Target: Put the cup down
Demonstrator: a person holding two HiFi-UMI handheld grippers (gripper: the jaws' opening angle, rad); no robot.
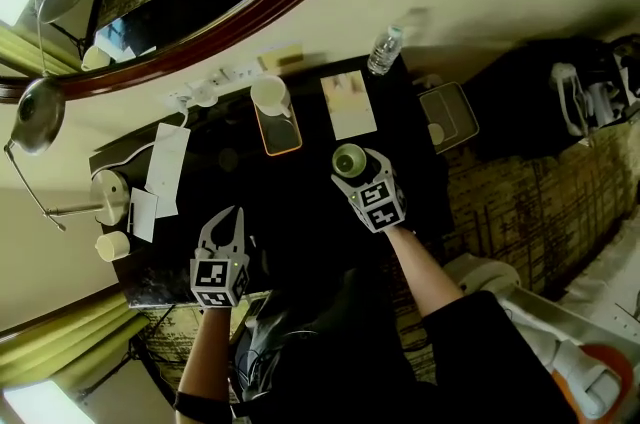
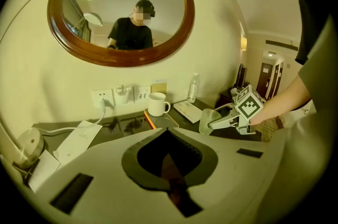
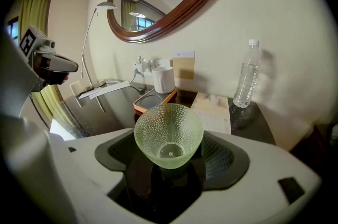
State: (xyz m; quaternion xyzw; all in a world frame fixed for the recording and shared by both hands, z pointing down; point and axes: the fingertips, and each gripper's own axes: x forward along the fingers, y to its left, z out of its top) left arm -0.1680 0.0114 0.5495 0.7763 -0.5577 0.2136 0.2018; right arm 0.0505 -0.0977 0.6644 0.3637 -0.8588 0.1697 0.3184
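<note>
R gripper (image 1: 351, 165) is sitting released, jaws apart around the glass cup (image 3: 169, 136), which is standing upright on the worktop (image 1: 300, 204) right of ctr; L gripper (image 1: 225, 217) is hovering clenched, empty, near-left.

White mug (image 3: 163, 79) stood on orange tray (image 3: 149, 102); water bottle (image 3: 246, 76) stood near the wall; oval mirror (image 2: 121, 59) hung above the surface (image 1: 300, 207).

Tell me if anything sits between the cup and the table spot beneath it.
Nothing visible. The cup, between the jaws of the right gripper, appears to rest already on the dark tabletop; the orange tray and notepad lie farther back.
</note>
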